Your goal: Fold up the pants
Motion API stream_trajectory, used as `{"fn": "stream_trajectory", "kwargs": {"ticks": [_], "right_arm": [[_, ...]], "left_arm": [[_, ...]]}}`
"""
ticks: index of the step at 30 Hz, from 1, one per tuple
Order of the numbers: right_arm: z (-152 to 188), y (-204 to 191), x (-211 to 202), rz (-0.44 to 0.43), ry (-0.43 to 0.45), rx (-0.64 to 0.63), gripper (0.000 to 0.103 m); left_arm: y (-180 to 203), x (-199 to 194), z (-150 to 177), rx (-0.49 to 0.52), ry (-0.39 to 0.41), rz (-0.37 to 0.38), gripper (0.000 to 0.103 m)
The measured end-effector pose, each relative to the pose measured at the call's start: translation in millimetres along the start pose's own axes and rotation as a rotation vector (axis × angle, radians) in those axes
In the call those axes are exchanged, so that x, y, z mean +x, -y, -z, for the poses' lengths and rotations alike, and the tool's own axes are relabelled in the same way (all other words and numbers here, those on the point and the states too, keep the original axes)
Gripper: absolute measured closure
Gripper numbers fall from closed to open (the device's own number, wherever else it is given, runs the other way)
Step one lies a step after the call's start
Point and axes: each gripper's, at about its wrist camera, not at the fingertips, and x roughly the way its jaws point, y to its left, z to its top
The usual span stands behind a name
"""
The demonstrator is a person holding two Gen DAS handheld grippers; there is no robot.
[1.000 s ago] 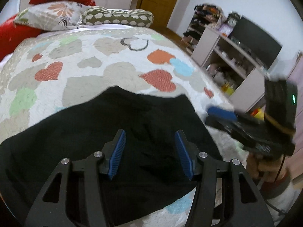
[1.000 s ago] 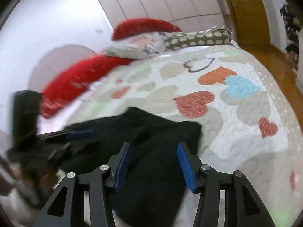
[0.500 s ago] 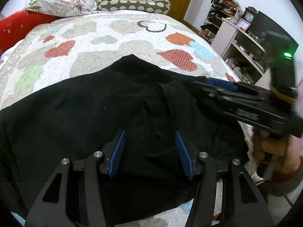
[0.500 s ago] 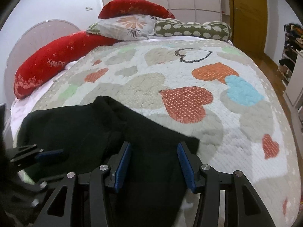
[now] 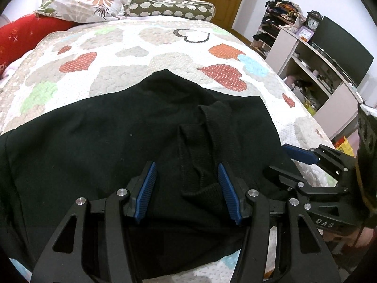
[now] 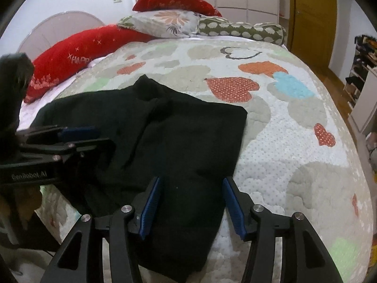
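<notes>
A: Black knit pants [image 5: 99,141] lie bunched on the heart-patterned quilt bed [image 5: 165,54], near edge. Jaws?

B: Left gripper [image 5: 187,188] & right gripper [image 6: 193,208] both apart, nothing pinched. Grab hem corners, pull taut b4 folding.

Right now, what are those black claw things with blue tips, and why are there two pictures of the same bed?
A person holds one grabbing tool in each hand, and each tool has a tiny camera looking out along its two fingers. That gives two pictures: one from the left claw, one from the right claw. Each camera also sees the other claw off to the side. On the bed's heart-patterned quilt lie black pants, bunched and partly folded, which the person wants to fold. Pillows sit at the far end. Both claws are open, hovering just above the pants; nothing is pinched between the blue pads.
</notes>
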Motion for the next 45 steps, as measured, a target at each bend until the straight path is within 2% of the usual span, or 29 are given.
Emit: {"fn": "stream_trajectory", "kwargs": {"ticks": [9,18,22,29,32,33,34,35,36,45], "right_arm": [[-26.8,-6.8,-14.2,-0.026,0.050,-0.013,0.051],[-57.0,-30.0,22.4,-0.069,0.028,-0.052,0.051],[-58.3,-39.3,44.2,-0.067,-0.005,-0.065,0.048],[-58.1,-38.3,25.4,-0.081,0.029,-0.058,0.046],[-50.7,-40.5,42.3,-0.077,-0.032,-0.075,0.041],[-48.7,-40.5,43.4,-0.077,-0.021,-0.078,0.040],[-48.7,-40.3,42.3,-0.079,-0.010,-0.073,0.040],[-49.4,-39.6,41.4,-0.079,-0.017,-0.068,0.040],[-51.3,-39.4,39.6,-0.080,-0.020,-0.062,0.040],[-74.4,-72.6,4.7,-0.174,0.074,-0.119,0.039]], "left_arm": [[-1.7,-13.2,-0.1,-0.011,0.009,-0.006,0.049],[-14.0,-32.3,1.6,-0.050,0.038,-0.027,0.049],[-19.9,-41.5,4.6,-0.071,0.045,-0.046,0.049],[-32.0,-57.6,10.8,-0.124,0.063,-0.073,0.049],[-32.9,-61.9,14.0,-0.139,0.060,-0.073,0.049],[-32.9,-63.7,15.8,-0.143,0.058,-0.072,0.048],[-33.2,-65.5,17.6,-0.147,0.057,-0.072,0.044],[-33.9,-68.4,20.1,-0.154,0.059,-0.073,0.035],[-34.5,-70.2,21.2,-0.159,0.063,-0.075,0.033],[-50.7,-95.5,33.3,-0.229,0.103,-0.114,0.033]]}}
